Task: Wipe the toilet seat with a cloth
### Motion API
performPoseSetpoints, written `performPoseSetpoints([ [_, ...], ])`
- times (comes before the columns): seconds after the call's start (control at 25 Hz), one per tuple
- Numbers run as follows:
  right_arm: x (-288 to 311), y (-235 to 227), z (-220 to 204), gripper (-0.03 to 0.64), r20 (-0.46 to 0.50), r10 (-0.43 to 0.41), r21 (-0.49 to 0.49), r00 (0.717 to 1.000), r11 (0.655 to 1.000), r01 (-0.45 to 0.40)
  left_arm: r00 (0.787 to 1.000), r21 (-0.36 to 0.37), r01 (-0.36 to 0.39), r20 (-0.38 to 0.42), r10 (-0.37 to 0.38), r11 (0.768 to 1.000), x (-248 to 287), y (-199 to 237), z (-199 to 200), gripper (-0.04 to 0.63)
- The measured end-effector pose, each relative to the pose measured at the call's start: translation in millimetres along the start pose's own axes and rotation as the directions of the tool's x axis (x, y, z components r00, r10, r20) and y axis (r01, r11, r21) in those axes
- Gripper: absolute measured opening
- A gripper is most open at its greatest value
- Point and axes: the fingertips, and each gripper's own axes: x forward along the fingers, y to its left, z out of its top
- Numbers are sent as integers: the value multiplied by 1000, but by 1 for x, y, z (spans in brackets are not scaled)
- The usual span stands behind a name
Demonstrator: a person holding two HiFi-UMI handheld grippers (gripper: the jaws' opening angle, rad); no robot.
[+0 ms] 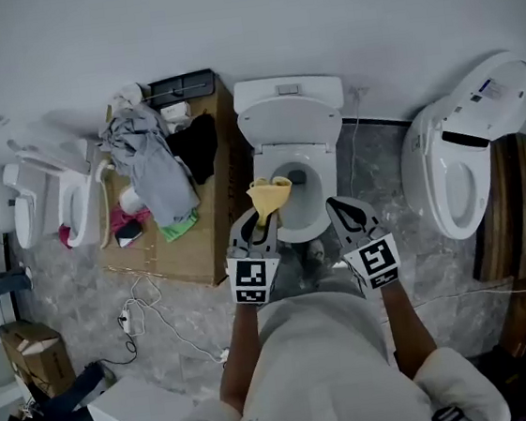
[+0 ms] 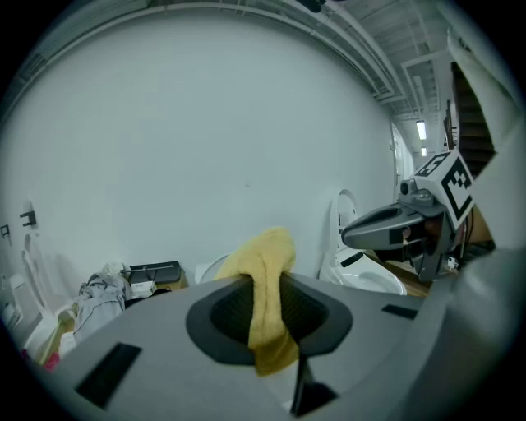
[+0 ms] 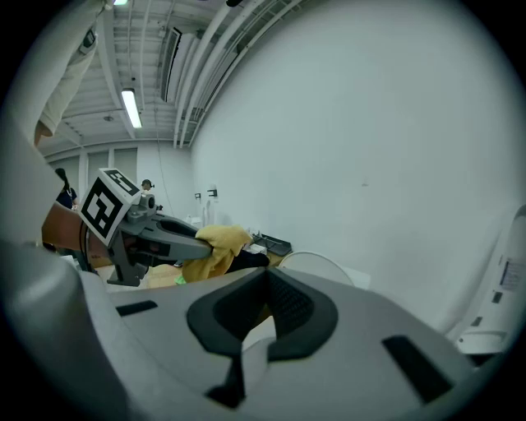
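Note:
A white toilet (image 1: 290, 117) stands against the wall straight ahead, its seat (image 1: 328, 186) ringing the open bowl. My left gripper (image 1: 264, 218) is shut on a yellow cloth (image 1: 269, 195), which it holds over the left side of the bowl. In the left gripper view the yellow cloth (image 2: 265, 288) hangs between the pads and sticks up past them. My right gripper (image 1: 336, 206) hovers over the right side of the seat, shut with nothing in it. The right gripper view shows the left gripper (image 3: 156, 238) carrying the yellow cloth (image 3: 215, 245), with the toilet's rim (image 3: 316, 261) beyond.
A second toilet (image 1: 465, 163) with raised lid stands at the right, and more toilets (image 1: 45, 201) at the far left. Beside the middle toilet a cardboard platform (image 1: 179, 257) carries a pile of clothes (image 1: 149, 161) and a black tray (image 1: 181, 85). Cables (image 1: 152, 312) and boxes (image 1: 34, 354) lie on the floor.

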Motion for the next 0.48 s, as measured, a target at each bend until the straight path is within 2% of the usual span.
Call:
performPoseSetpoints([
  [0.48, -13, -2, 10, 6, 7, 12, -17, 1000, 1000, -11, 1000, 29, 6, 29, -7, 1000, -13, -14, 18, 81],
])
